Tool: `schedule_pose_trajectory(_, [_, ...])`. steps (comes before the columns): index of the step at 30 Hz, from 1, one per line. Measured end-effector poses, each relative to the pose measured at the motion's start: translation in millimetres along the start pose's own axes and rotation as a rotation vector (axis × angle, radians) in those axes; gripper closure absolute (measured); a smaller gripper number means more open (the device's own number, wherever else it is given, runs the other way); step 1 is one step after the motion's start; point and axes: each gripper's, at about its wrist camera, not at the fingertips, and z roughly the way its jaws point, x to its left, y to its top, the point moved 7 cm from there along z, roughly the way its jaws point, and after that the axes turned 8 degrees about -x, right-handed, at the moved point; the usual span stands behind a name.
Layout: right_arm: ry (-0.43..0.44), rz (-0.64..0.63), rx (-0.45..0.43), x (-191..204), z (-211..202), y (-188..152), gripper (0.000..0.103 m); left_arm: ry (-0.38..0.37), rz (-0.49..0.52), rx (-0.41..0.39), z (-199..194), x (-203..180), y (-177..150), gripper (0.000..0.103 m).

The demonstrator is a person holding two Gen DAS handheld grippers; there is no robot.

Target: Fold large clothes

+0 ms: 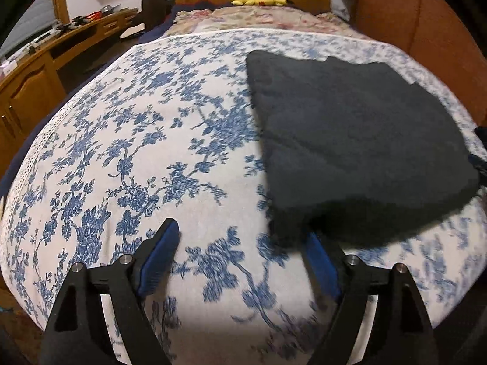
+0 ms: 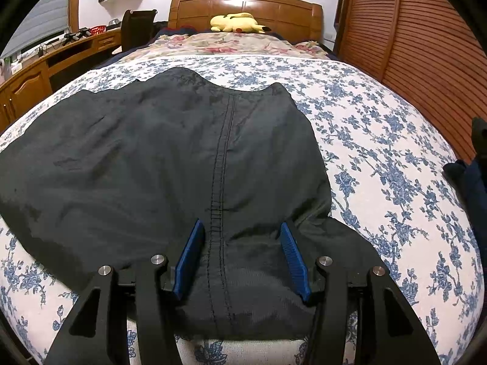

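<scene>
A dark, near-black garment (image 2: 146, 158) lies spread flat on the blue-flowered bedspread (image 2: 380, 152), with a stitched seam running up its middle. My right gripper (image 2: 240, 225) is open over the garment's near edge. Its blue pads (image 2: 191, 255) stand on either side of the seam and do not pinch the cloth. In the left wrist view the same garment (image 1: 350, 140) lies to the right. My left gripper (image 1: 240, 231) is wide open at its near left corner. That corner drapes over and hides the tip of the right-hand finger, and the left-hand pad (image 1: 161, 255) is over bare bedspread.
A yellow plush toy (image 2: 234, 22) lies by the wooden headboard (image 2: 243, 6), beyond a floral quilt (image 2: 219, 44). A wooden desk (image 1: 45, 60) runs along the left. A slatted wooden wardrobe (image 2: 420, 48) stands on the right. Something dark (image 2: 468, 176) sits at the bed's right edge.
</scene>
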Motion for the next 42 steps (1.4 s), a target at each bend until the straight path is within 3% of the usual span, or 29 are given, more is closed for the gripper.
schedule_pose_trajectory(10, [0.001, 0.0, 0.0, -0.9, 0.5, 0.1, 0.048, -0.082, 0.005, -0.081, -27.9, -22.0, 27.2, 0.024])
schedule_pose_trajectory(14, [0.001, 0.0, 0.0, -0.9, 0.5, 0.1, 0.048, -0.083, 0.015, -0.067, -21.2, -25.9, 26.1, 0.04])
schedule_pose_trajectory(25, [-0.015, -0.021, 0.001, -0.8, -0.5, 2.4, 0.048, -0.108, -0.02, -0.014, -6.1, -23.9, 6.3, 0.045])
schedule_pose_trajectory(27, [-0.016, -0.021, 0.003, -1.3, -0.4, 2.8, 0.048, -0.13, -0.023, -0.01, -6.2, -26.5, 5.6, 0.054])
schedule_pose_trajectory(29, [-0.017, -0.025, 0.002, -2.4, 0.0, 2.6, 0.048, -0.166, -0.036, 0.001, -7.2, -30.8, 6.4, 0.075])
schedule_pose_trajectory(30, [-0.017, -0.026, 0.002, -2.6, 0.0, 2.6, 0.048, -0.16, -0.036, -0.004, -8.7, -31.4, 8.8, 0.081])
schedule_pose_trajectory(32, [-0.017, -0.026, 0.004, -3.2, 0.5, 2.6, 0.048, -0.165, -0.024, -0.026, -15.8, -36.0, 17.3, 0.093])
schedule_pose_trajectory(36, [-0.012, -0.027, 0.004, -4.8, 0.4, 2.6, 0.048, -0.192, 0.017, -0.109, -44.4, -58.0, 51.9, 0.096])
schedule_pose_trajectory(42, [0.019, -0.009, 0.008, -8.6, -4.1, 2.0, 0.048, -0.236, 0.147, -0.214, -81.3, -122.9, 110.8, 0.098])
